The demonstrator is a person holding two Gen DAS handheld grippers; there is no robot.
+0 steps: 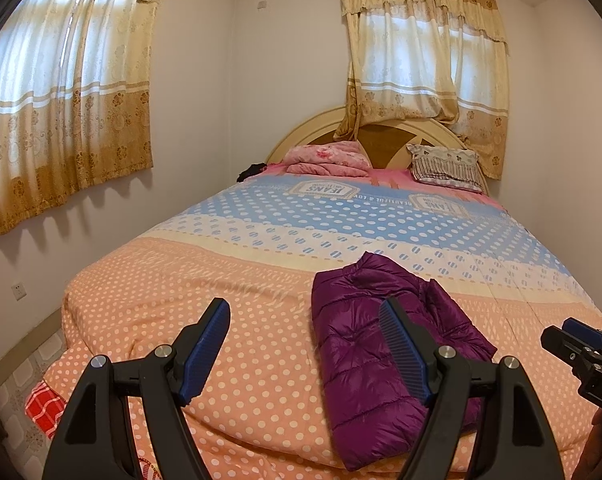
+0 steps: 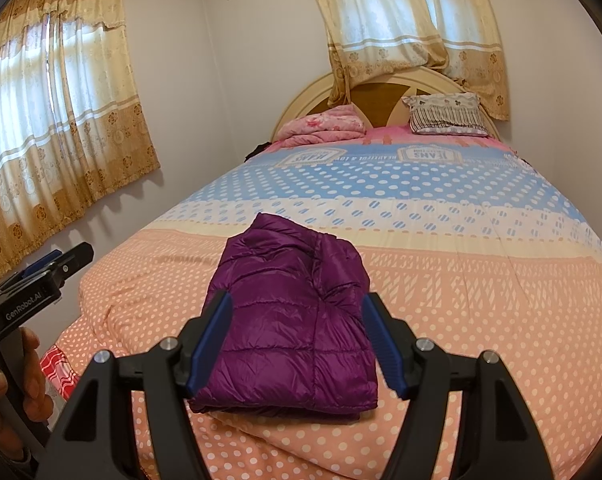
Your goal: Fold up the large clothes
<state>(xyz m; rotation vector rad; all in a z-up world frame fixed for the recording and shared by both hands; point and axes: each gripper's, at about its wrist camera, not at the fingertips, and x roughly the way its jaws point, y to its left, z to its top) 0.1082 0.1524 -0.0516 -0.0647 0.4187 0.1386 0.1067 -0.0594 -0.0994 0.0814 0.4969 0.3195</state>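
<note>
A purple quilted puffer jacket [image 1: 365,344] lies folded into a compact rectangle on the orange dotted end of the bed; it also shows in the right wrist view [image 2: 293,320]. My left gripper [image 1: 305,320] is open and empty, held above the bed just left of the jacket. My right gripper [image 2: 297,316] is open and empty, held above the jacket's near half, not touching it. The right gripper also shows at the right edge of the left wrist view [image 1: 581,344], and the left gripper at the left edge of the right wrist view [image 2: 57,268].
The bed's quilt [image 1: 221,280] is orange, cream and blue with dots. A pink folded blanket [image 1: 329,160] and a patterned pillow [image 1: 445,166] lie by the headboard. Curtained windows are on the left and back walls. A red checked cloth [image 1: 43,404] hangs at the bed's near left corner.
</note>
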